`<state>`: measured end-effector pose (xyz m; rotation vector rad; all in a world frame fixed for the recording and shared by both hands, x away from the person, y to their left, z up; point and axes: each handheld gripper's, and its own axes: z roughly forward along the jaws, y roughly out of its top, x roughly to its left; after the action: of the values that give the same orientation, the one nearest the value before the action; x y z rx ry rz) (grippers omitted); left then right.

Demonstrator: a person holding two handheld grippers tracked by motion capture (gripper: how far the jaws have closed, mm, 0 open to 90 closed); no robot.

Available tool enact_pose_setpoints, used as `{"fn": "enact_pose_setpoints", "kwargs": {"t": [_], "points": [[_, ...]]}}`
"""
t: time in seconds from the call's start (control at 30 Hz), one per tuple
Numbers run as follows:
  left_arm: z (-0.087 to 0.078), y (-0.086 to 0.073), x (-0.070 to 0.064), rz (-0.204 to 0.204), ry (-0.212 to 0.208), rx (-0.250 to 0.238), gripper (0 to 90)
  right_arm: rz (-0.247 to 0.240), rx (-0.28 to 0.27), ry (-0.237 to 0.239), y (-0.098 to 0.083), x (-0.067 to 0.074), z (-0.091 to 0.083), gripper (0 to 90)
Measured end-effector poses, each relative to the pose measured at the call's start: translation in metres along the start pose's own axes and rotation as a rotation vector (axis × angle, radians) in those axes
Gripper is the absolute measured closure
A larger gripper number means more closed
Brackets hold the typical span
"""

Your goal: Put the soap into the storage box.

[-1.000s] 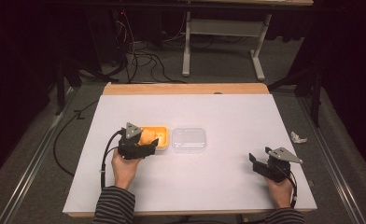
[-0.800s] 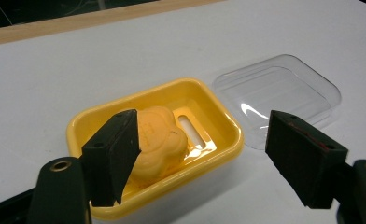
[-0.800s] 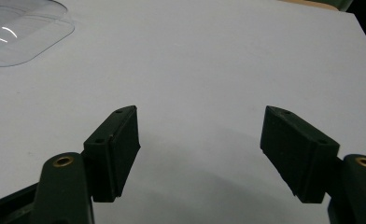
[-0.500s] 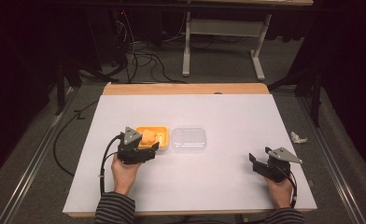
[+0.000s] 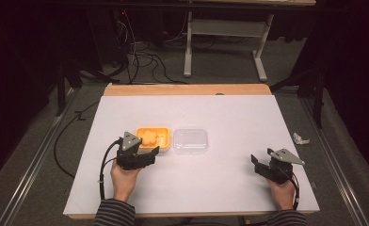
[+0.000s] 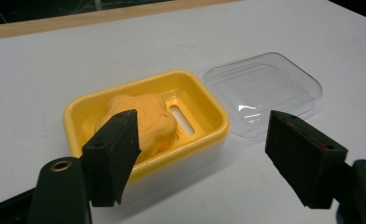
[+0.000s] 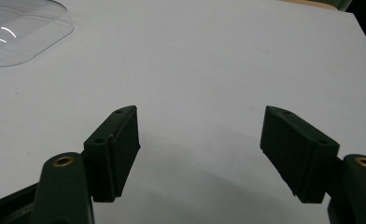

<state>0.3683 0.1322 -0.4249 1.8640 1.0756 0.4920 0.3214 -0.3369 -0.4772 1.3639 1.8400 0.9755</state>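
1. Whereas half a second and a full second ago the left tongs (image 5: 150, 153) were held right at the near edge of the yellow soap dish (image 5: 151, 137), they are now seen drawn back a little toward the person, with the jaws spread wide and nothing between them.
2. From the left gripper view, the orange flower-shaped soap (image 6: 137, 122) is found lying inside the yellow soap dish (image 6: 146, 126), which stands on the white bench (image 5: 220, 179) left of centre.
3. Just beside the dish, on its right and close to touching it, the clear plastic lid (image 5: 190, 140) is laid flat on the bench; it is also caught at the top left of the right gripper view (image 7: 17, 30).
4. No change is noted at the right tongs (image 5: 260, 165): they are kept released, jaws apart, resting low near the right front corner and well apart from dish and lid.
5. It is judged that the soap has been set down and let go, so that the fitting of the lid onto the dish is probably left to be done.
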Motion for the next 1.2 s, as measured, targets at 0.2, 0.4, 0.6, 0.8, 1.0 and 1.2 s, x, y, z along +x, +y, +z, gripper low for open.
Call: {"fn": "enact_pose_setpoints", "kwargs": {"t": [0.2,0.4,0.6,0.8,1.0,1.2], "points": [[-0.005,-0.002,0.0,-0.006,0.0,-0.013,26.2,-0.003,0.003,-0.001,0.0,0.0,0.0,28.8],[-0.008,-0.005,-0.002,0.009,0.0,-0.01,26.1,-0.004,0.001,-0.002,0.0,0.0,0.0,28.7],[-0.008,-0.008,-0.007,0.013,-0.012,-0.016,26.1,-0.003,0.004,-0.003,0.0,0.001,0.0,28.7],[-0.008,-0.009,-0.01,0.018,-0.015,-0.018,26.0,-0.003,0.004,-0.004,0.0,0.001,0.0,28.7],[-0.008,-0.011,-0.014,0.022,-0.027,-0.015,26.0,-0.004,0.003,-0.002,0.0,0.0,0.0,28.8],[-0.006,-0.014,-0.017,0.016,-0.051,-0.008,25.7,-0.003,0.004,-0.002,0.0,0.001,0.0,28.8]]}}
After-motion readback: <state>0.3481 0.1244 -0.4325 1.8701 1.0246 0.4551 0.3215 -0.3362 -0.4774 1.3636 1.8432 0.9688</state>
